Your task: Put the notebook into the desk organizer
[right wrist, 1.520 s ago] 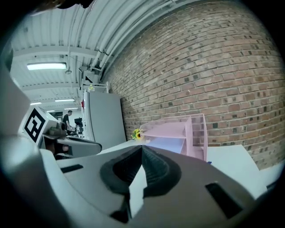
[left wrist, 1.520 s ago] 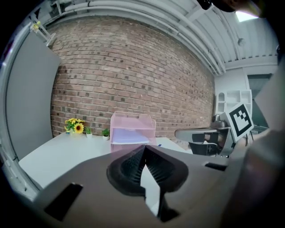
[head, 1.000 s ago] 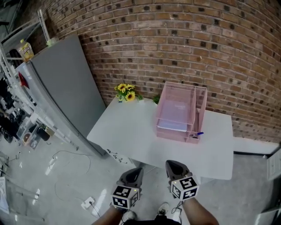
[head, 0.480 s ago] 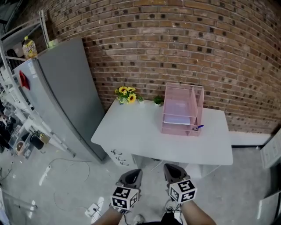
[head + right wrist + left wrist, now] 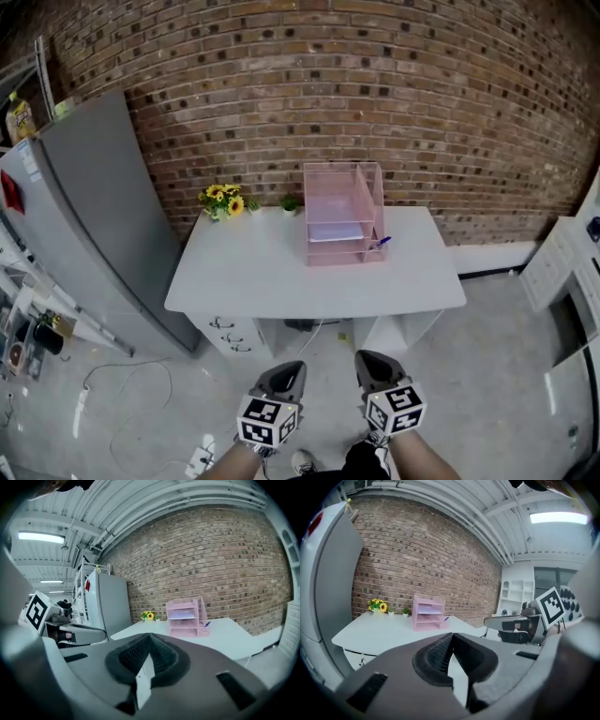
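Farther off now, pink desk organizer (image 5: 343,214) holds pale notebook (image 5: 328,232); left hand-held gripper (image 5: 286,372) and right hand-held gripper (image 5: 370,363) closed.

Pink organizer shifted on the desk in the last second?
No. Pink organizer still at the back edge of the desk, right of the sunflowers; the view pulled back.

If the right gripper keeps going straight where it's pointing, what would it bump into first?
Probably the front edge of the white table. The shut right gripper points toward it, with nothing visible in between. The pink organizer stands farther back. Depth is hard to judge.
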Tool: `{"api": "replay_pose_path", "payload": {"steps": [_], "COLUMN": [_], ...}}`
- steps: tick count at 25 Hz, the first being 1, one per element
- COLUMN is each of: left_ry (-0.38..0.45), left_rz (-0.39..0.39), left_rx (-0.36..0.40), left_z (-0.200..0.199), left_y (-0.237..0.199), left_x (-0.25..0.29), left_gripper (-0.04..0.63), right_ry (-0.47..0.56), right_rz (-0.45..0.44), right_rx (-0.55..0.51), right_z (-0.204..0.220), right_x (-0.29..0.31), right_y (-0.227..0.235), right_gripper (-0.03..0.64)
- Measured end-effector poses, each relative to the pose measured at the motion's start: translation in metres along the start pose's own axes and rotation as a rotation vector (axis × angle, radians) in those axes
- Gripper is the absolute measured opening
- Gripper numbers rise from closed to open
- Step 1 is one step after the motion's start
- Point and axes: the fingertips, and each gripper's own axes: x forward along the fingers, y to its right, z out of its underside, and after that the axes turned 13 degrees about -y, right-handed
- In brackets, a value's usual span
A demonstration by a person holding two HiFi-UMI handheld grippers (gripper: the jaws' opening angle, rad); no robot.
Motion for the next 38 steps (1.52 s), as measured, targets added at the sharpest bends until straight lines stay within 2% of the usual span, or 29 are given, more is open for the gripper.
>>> {"api": "replay_pose_path", "payload": {"steps": [5, 10, 20, 38], "left_ry": [0.006, 0.012, 0.002, -0.005], "left_rz": [0.056, 0.072, 0.054, 0.035], "left_rx": [0.016, 0.018, 0.019, 0.019], "left_z": [-0.007, -0.016, -0.014, -0.002], "left_y": [0.027, 0.038, 0.037, 0.031], "left_x": [0.010, 0.019, 0.020, 0.007], "left_gripper": [0.006, 0.006, 0.006, 0.006], "right_ry": [0.002, -0.001, -0.001, -0.010], "right_rz": [0.058, 0.063, 0.033, 0.032], "right_rx": [0.027, 0.035, 0.044, 0.050], "right_z": [0.007, 0.009, 0.015, 0.023], "right_x": [-0.027, -0.035, -0.027, -0.031], "right_y": [0.017, 0.023, 0.022, 0.012], "right_gripper": [0.003, 0.003, 0.003, 0.003]}}
